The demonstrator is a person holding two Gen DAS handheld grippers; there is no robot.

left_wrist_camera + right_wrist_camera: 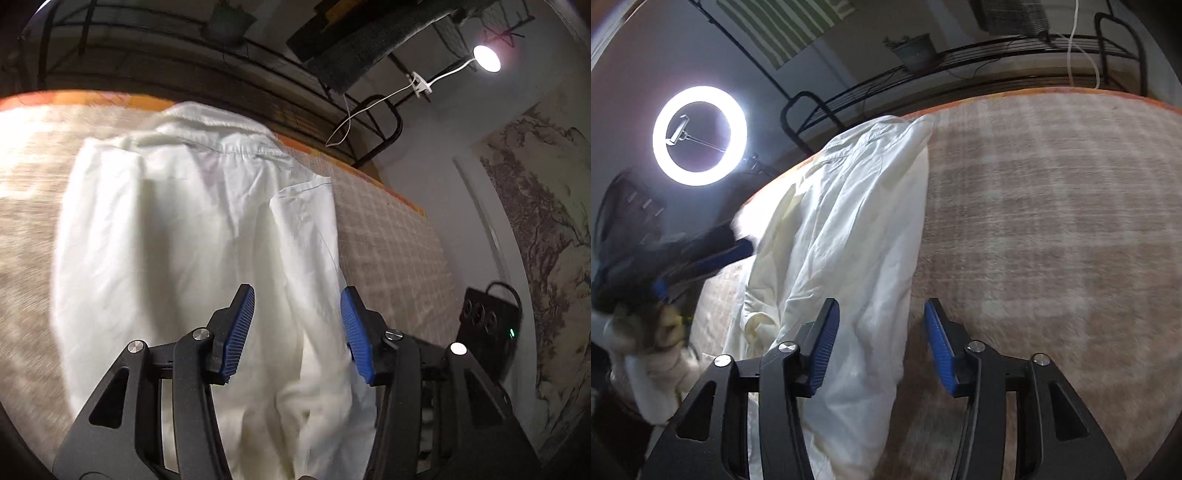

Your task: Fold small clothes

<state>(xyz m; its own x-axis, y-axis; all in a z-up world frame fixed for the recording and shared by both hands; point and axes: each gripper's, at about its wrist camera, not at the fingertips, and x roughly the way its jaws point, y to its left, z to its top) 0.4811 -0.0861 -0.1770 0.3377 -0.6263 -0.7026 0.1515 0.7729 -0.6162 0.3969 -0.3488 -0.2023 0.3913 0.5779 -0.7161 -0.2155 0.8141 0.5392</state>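
Both grippers, left gripper [297, 295] and right gripper [881, 306], hang with jaws apart over a white shirt [192, 229] filling mid-frame; a shallow pinch could slip off loose folds.

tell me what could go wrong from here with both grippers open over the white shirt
1. The white shirt lies rumpled in layers, so the open left gripper may pinch several layers, or only the loose flap, and the fold could come out crooked.
2. The open right gripper straddles the shirt's edge, with one side over the plaid mat; closing there might miss the cloth.
3. The shirt's far end reaches the mat's edge, so a pull could drag it off.
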